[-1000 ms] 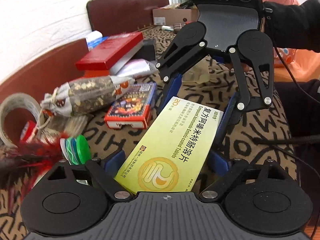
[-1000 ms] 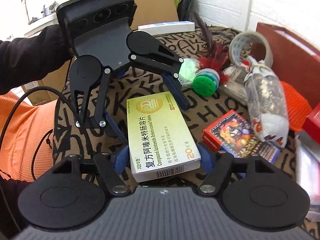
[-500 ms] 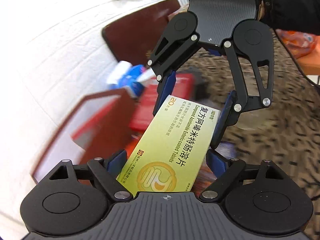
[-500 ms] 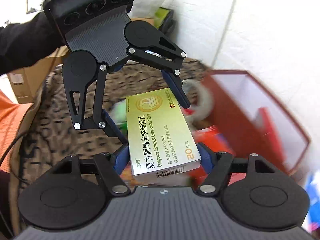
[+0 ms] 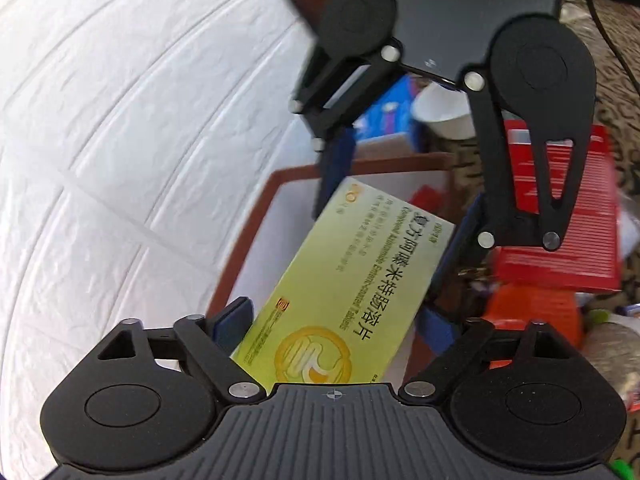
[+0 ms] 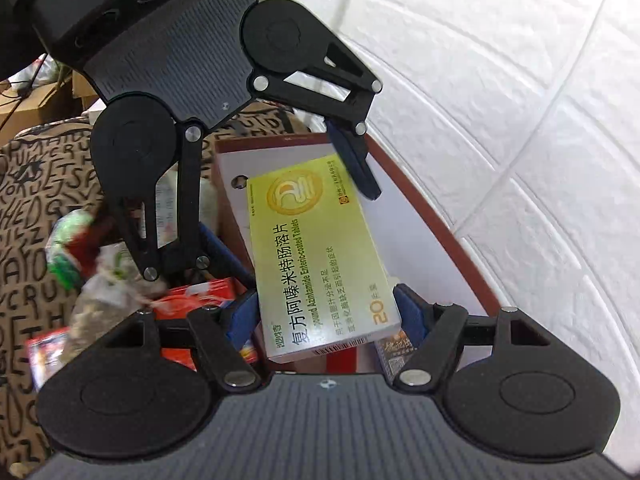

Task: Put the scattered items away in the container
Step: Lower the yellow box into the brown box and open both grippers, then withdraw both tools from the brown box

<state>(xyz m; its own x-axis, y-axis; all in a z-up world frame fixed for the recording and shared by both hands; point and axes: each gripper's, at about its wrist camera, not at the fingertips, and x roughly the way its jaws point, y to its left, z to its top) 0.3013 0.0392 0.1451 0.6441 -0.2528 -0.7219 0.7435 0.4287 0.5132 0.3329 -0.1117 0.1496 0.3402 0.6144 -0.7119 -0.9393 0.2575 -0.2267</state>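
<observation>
Left wrist view first. Off to the left of my left gripper [image 5: 336, 322] there is only the white brick wall [image 5: 120, 120]. Straight ahead and below its fingers lies the container [image 5: 360, 164], brown-rimmed and pale inside. The medicine box [image 5: 352, 280] sits between the pads, tilted, its far end taken by the right gripper [image 6: 324, 312], which faces me. The left jaws are opening. The box is between them, and I think I see a thin gap at the right-hand pad, so I judge this side has let go or nearly so. To the right of the gripper, a red box [image 5: 560, 220] lies outside the rim.

In the right wrist view, patterned cloth [image 6: 24, 200] and loose clutter lie left of the gripper. Its two pads press the sides of the medicine box at the near end. The container's open interior lies beneath and ahead, and the wall is to the right.

I read this as the drop-off step: the medicine box is carried over the container but is not yet in it. Next I need the left fingers clear of the box. Then I would lower the right gripper inside the rim and open it, keeping the box flat so it does not catch the edge.
</observation>
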